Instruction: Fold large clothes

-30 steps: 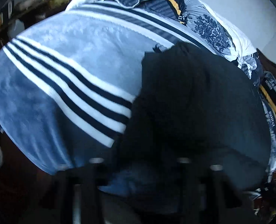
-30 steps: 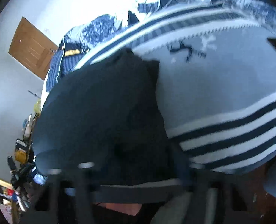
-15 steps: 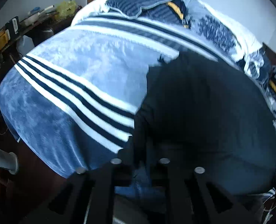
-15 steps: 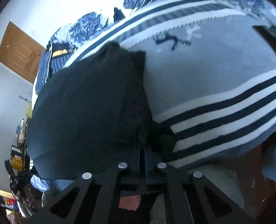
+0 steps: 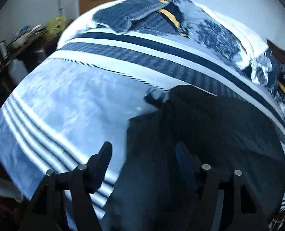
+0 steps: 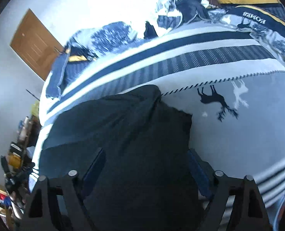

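Meanwhile both the left gripper (image 5: 142, 159) and right gripper (image 6: 145, 165) are opening, empty, above a dark garment (image 6: 123, 134) on the striped blanket (image 5: 75, 100).

Matt dark cloth garment (image 6: 123, 138) lies on a plush, fleecy striped blanket (image 5: 69, 104); door (image 6: 34, 42) is smooth wood.

I'm looking at a home bedroom: a bed under a striped blanket (image 5: 69, 100) with deer motifs. Rumpled bedding (image 6: 111, 36) is piled beyond, a wooden door (image 6: 34, 42) behind.
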{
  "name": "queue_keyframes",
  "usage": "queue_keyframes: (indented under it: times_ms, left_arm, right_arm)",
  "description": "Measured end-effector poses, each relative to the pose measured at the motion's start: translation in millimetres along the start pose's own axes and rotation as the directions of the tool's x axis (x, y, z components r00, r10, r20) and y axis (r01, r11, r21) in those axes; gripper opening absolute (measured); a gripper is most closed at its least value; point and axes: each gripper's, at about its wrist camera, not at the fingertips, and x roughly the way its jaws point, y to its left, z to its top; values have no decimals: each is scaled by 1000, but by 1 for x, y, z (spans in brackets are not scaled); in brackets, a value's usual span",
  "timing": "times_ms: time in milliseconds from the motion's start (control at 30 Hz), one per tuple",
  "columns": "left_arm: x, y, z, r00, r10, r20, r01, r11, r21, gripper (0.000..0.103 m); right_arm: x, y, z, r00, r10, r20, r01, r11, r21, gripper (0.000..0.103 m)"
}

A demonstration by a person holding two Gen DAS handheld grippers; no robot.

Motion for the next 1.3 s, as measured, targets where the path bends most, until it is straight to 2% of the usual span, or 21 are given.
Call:
queue_keyframes:
  times_ms: [67, 100, 167, 200, 267, 333, 467, 500, 533, 567, 600, 633, 667, 733, 833, 933, 1033, 1133, 1167, 1233, 1300]
  left_arm:
    - [21, -11, 6, 998, 2, -56, 0, 1000, 26, 38]
    - [30, -15, 8, 997, 4, -78, -2, 1000, 30, 23]
    - [36, -19, 7, 997, 16, -70, -13, 999, 42, 13]
    - [37, -21, 5, 998, 45, -48, -42, 997, 57, 10]
    - [47, -23, 1, 995, 82, -49, -78, 994, 78, 9]
    - [59, -23, -1, 993, 91, -82, -84, 994, 75, 9]
    - [41, -16, 8, 998, 42, -42, -39, 998, 58, 11]
    - [36, -10, 14, 999, 15, -35, -14, 999, 40, 24]
    - [35, -6, 19, 999, 5, -37, -4, 1000, 28, 51]
    - [34, -1, 26, 999, -1, -38, 2, 1000, 7, 68]
    - [33, 5, 33, 1000, -7, -28, 6, 1000, -15, 86]
    - [33, 9, 38, 1000, -17, -18, 16, 999, -32, 86]
    - [35, 12, 44, 999, -31, -16, 30, 999, -45, 86]
    - [53, 15, 59, 997, -42, -71, 39, 998, -46, 86]
    - [84, 11, 76, 986, -75, -152, 70, 997, -41, 86]
    - [108, 0, 91, 962, -181, -203, 176, 983, -44, 86]
    - [125, -19, 94, 942, -212, -259, 226, 974, 23, 87]
    - [154, -43, 83, 899, -212, -384, 273, 956, 110, 87]
    - [159, -44, 78, 892, -215, -398, 278, 955, 107, 87]
    - [154, -41, 70, 902, -252, -350, 302, 948, 95, 87]
    - [153, -42, 66, 888, -293, -353, 344, 935, 88, 85]
  right_arm:
    - [28, -9, 16, 998, -1, -60, 3, 999, 34, 59]
    - [41, -13, 21, 997, -14, -81, 18, 999, 51, 46]
    - [54, -17, 23, 994, -2, -111, 9, 998, 67, 30]
    - [54, -15, 22, 994, -8, -107, 15, 998, 61, 14]
    - [49, -11, 18, 996, -34, -81, 36, 999, 27, 10]
    - [57, -16, 12, 993, -66, -102, 70, 997, 29, 9]
    - [50, -13, 12, 991, -112, -79, 111, 994, -16, 9]
    - [43, -10, 13, 993, -101, -55, 100, 995, -26, 10]
    - [37, -11, 15, 995, -88, -36, 87, 996, -29, 15]
    - [32, -14, 19, 997, -71, -24, 71, 997, -20, 22]
    - [28, -18, 25, 999, -45, -9, 45, 999, -7, 57]
    - [26, -22, 30, 1000, -25, 9, 25, 1000, -3, 92]
    - [23, -25, 37, 999, -9, 37, 10, 1000, -4, 93]
    - [34, -36, 56, 1000, 7, 0, -7, 1000, 21, 93]
    - [67, -56, 82, 985, 146, -88, -137, 985, 106, 93]
    - [116, -63, 101, 945, 252, -208, -220, 961, 165, 93]
    - [153, -60, 109, 904, 319, -286, -279, 945, 173, 92]
    - [171, -52, 104, 886, 348, -307, -308, 936, 171, 92]
    - [172, -50, 101, 887, 340, -312, -304, 939, 158, 92]
    - [172, -44, 95, 870, 356, -341, -336, 934, 117, 86]
    - [174, -43, 90, 871, 334, -359, -329, 941, 77, 80]
